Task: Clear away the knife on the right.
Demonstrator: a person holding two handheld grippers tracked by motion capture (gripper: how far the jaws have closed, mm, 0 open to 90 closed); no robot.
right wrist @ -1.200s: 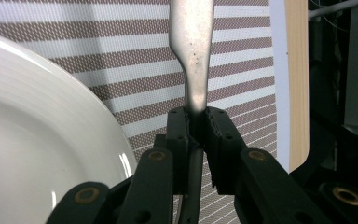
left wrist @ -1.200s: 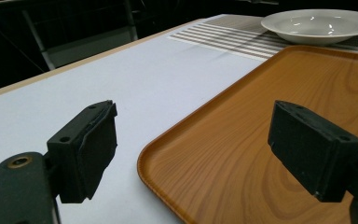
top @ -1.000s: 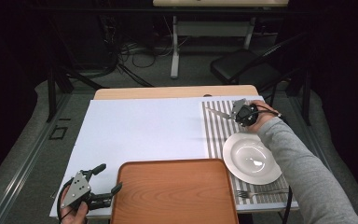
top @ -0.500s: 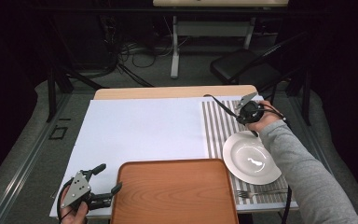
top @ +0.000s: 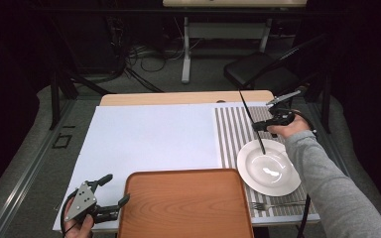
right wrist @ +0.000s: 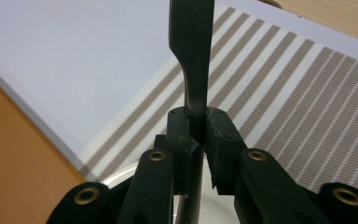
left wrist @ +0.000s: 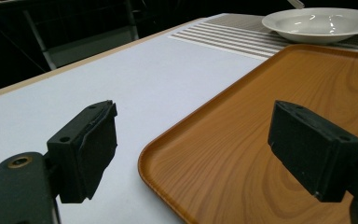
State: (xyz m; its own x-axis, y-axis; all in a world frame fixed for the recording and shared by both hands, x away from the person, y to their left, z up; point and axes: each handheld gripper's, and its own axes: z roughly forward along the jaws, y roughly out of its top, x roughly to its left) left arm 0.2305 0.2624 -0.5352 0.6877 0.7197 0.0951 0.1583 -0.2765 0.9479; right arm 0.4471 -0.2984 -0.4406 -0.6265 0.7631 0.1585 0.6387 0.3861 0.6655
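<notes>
Nearest the person, the left gripper rests at the desk's front left corner, its fingers apart and empty, just beside a wooden tray, apparently waiting. A fork lies on the striped placemat in front of a white plate. Beyond, the right gripper has its fingers clamped on a dark knife, held lifted above the plate's far rim, seemingly being carried. No readable writing or brand appears.
</notes>
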